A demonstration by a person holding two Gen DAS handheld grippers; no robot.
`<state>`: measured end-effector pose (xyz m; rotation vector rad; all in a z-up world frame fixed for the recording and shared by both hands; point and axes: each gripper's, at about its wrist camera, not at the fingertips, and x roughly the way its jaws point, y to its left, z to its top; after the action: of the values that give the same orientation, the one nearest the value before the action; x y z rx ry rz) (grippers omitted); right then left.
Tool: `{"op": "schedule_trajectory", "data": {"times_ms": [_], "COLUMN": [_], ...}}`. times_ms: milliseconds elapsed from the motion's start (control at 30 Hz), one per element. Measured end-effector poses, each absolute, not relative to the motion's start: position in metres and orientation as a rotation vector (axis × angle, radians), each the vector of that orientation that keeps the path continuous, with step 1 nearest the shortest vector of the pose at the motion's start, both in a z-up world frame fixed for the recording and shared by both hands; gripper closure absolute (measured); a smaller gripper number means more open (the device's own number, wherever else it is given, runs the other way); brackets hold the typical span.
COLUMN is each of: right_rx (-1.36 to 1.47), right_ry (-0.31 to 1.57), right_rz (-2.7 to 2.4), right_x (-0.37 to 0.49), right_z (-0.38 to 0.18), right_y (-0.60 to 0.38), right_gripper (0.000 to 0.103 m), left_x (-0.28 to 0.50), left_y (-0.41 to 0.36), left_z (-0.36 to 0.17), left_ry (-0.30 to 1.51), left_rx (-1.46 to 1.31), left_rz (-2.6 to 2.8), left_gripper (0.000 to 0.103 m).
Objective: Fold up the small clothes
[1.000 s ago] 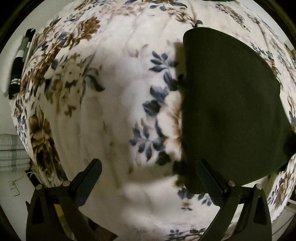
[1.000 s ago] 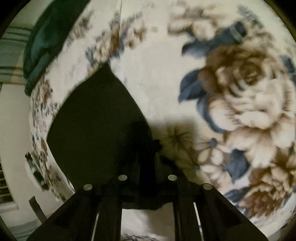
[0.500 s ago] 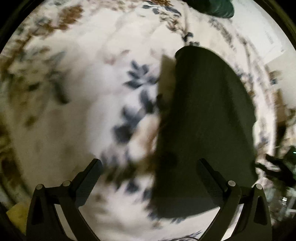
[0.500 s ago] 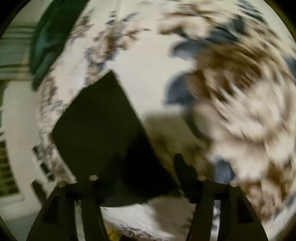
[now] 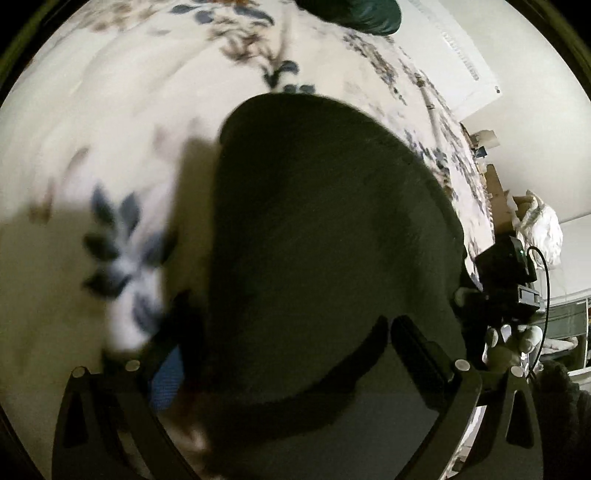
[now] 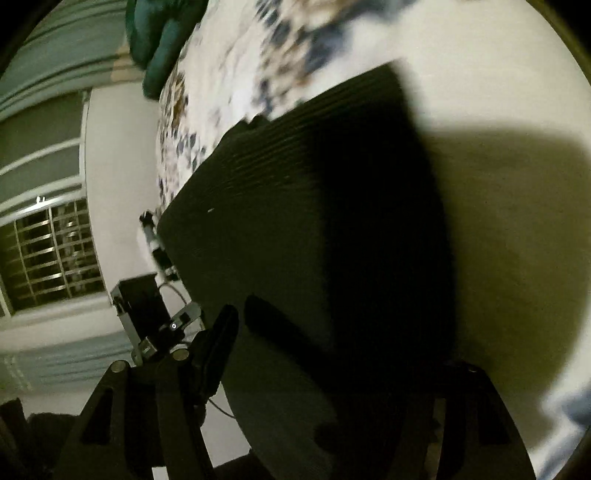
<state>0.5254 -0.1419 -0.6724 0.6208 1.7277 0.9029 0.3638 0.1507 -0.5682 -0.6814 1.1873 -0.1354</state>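
Note:
A dark folded garment (image 5: pixel 325 229) lies on the floral blanket (image 5: pixel 110 129). In the left wrist view its near edge lies between my left gripper's (image 5: pixel 280 365) fingers, which stand wide apart; the left finger is hard to make out in shadow. In the right wrist view the same dark garment (image 6: pixel 314 229) fills the middle and its near edge lies between my right gripper's (image 6: pixel 332 354) wide-apart fingers. The right gripper and the gloved hand holding it also show at the right edge of the left wrist view (image 5: pixel 509 288).
A teal cloth bundle (image 5: pixel 354 14) sits at the far side of the blanket, also in the right wrist view (image 6: pixel 162 33). White walls, a barred window (image 6: pixel 48 254), boxes and a white bag (image 5: pixel 539 229) lie beyond the bed edge.
Both grippers have swung down and in over the garment's near edge from either side. The right gripper, shut a second ago, now stands wide open. The garment fills both views.

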Motion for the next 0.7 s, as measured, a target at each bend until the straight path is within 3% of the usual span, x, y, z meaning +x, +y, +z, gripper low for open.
{"op": "schedule_trajectory", "data": {"times_ms": [33,67,133,167,200,233,500,600,667,700], "right_rx": [0.604,0.6,0.597,0.598,0.56,0.546,0.751,0.885,0.896,0.889], "right_ry": [1.737,1.741,1.741,1.735,1.715,1.7,1.548,1.538,1.573,1.607], "right_rz": [0.908,0.912,0.904,0.894,0.854,0.816,0.537,0.494,0.469,0.478], "right_x": [0.526,0.525,0.526,0.523,0.52,0.523,0.482,0.471,0.471,0.472], "right_z": [-0.674,-0.674,-0.673,-0.672,-0.668,-0.666,-0.612,-0.617,-0.631,-0.642], "right_y": [-0.134,-0.13,-0.123,-0.123,-0.125,-0.124,-0.164,-0.187,-0.197,-0.201], "right_gripper": [0.036,0.036,0.041,0.048,0.071,0.081,0.086,0.084,0.078,0.064], "left_x": [0.368,0.373,0.378,0.381,0.379,0.382,0.448,0.475,0.476,0.471], "left_y": [0.149,0.145,0.145,0.145,0.152,0.154,0.146,0.149,0.156,0.161], "left_z": [-0.568,-0.565,-0.558,-0.555,-0.554,-0.551,-0.533,-0.557,-0.575,-0.579], "left_ry": [1.175,1.159,1.154,1.149,1.15,1.154,1.213,1.303,1.361,1.364], "left_rx": [-0.675,-0.66,-0.628,-0.634,-0.64,-0.647,-0.544,-0.563,-0.63,-0.68], "left_rz": [-0.131,-0.126,-0.116,-0.114,-0.111,-0.118,-0.268,-0.337,-0.363,-0.383], "left_gripper": [0.003,0.024,0.051,0.067,0.072,0.076,0.078,0.062,0.049,0.048]}}
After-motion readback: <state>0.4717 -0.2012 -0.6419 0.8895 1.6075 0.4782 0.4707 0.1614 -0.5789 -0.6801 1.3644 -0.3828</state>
